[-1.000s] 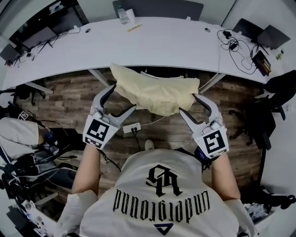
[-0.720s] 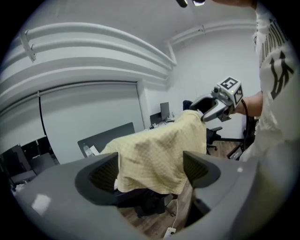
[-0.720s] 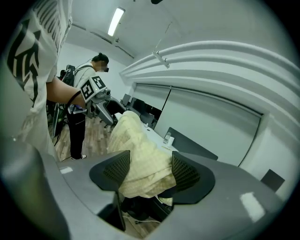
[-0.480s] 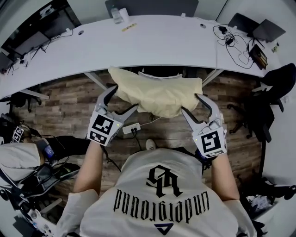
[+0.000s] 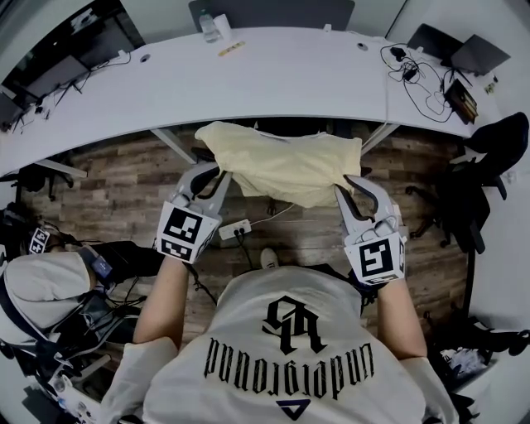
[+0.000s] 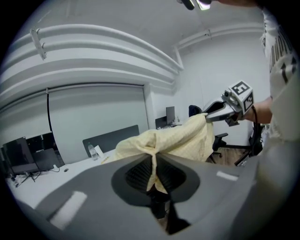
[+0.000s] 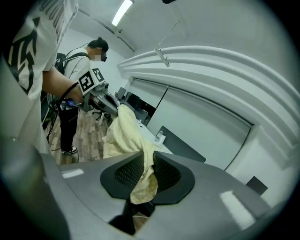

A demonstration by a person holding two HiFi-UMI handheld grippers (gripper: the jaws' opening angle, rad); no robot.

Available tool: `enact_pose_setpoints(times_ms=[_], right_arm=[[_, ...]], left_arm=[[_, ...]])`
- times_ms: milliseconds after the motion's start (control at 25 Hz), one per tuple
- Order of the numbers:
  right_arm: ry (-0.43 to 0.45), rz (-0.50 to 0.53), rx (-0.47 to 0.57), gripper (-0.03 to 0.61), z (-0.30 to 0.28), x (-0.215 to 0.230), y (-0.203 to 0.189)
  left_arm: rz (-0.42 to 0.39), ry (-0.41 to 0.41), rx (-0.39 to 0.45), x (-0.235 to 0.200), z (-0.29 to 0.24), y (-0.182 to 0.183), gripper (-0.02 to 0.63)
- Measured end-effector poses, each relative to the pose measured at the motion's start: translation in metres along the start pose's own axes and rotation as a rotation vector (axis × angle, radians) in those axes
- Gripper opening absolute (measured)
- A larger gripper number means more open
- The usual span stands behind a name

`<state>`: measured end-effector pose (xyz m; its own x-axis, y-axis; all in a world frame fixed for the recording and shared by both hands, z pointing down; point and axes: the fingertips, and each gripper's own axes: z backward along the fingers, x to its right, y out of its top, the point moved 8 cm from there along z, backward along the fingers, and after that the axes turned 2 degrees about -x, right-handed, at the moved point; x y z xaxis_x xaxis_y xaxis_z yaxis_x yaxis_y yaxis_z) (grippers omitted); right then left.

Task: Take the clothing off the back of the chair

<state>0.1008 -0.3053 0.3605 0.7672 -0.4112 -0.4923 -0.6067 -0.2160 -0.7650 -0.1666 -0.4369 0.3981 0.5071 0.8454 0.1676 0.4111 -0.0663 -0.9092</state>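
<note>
A pale yellow garment (image 5: 286, 161) hangs draped over a chair back at the desk's near edge; the chair beneath is almost wholly hidden. My left gripper (image 5: 217, 175) grips the garment's left side, its pads shut on a bunched fold (image 6: 153, 161). At the garment's right side my right gripper (image 5: 346, 184) is closing, and cloth is pinched between its pads (image 7: 146, 164). In the left gripper view the garment (image 6: 178, 138) stretches across to the right gripper (image 6: 211, 115). From the right gripper view it (image 7: 123, 136) runs back to the left gripper (image 7: 110, 101).
A long curved white desk (image 5: 273, 79) lies beyond the chair, with a water bottle (image 5: 206, 25) and cables (image 5: 431, 83) on it. A power strip (image 5: 236, 228) lies on the wooden floor. A black office chair (image 5: 489, 157) stands right. Another person (image 7: 77, 89) stands at left.
Both grippers stood open at the garment's two sides; now both have closed on the cloth. The left one has shifted slightly inward and down, bunching the garment's left edge.
</note>
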Motion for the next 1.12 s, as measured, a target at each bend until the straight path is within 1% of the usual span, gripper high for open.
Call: enact_pose_setpoints(times_ms=[160, 360, 480, 640, 800, 1120], right_arm=[[0.004, 0.008, 0.02, 0.057, 0.005, -0.002, 0.002], [0.016, 0.01, 0.048, 0.055, 0.02, 0.002, -0.004], [0.03, 0.017, 0.083, 0.054, 0.035, 0.001, -0.008], [0.056, 0.019, 0.134, 0.054, 0.062, 0.01, -0.017], [0.094, 0.034, 0.173, 0.054, 0.095, 0.016, -0.033], [0.165, 0.052, 0.253, 0.054, 0.165, 0.01, -0.074]], left_arm=[[0.002, 0.016, 0.03, 0.005, 0.009, -0.002, 0.067], [0.02, 0.037, 0.052, 0.026, 0.019, 0.005, 0.067], [0.027, 0.07, 0.051, 0.045, 0.03, 0.009, 0.067], [0.018, 0.117, 0.055, 0.076, 0.044, 0.024, 0.067], [0.016, 0.166, 0.059, 0.121, 0.057, 0.037, 0.067], [0.012, 0.245, 0.051, 0.225, 0.087, 0.05, 0.067]])
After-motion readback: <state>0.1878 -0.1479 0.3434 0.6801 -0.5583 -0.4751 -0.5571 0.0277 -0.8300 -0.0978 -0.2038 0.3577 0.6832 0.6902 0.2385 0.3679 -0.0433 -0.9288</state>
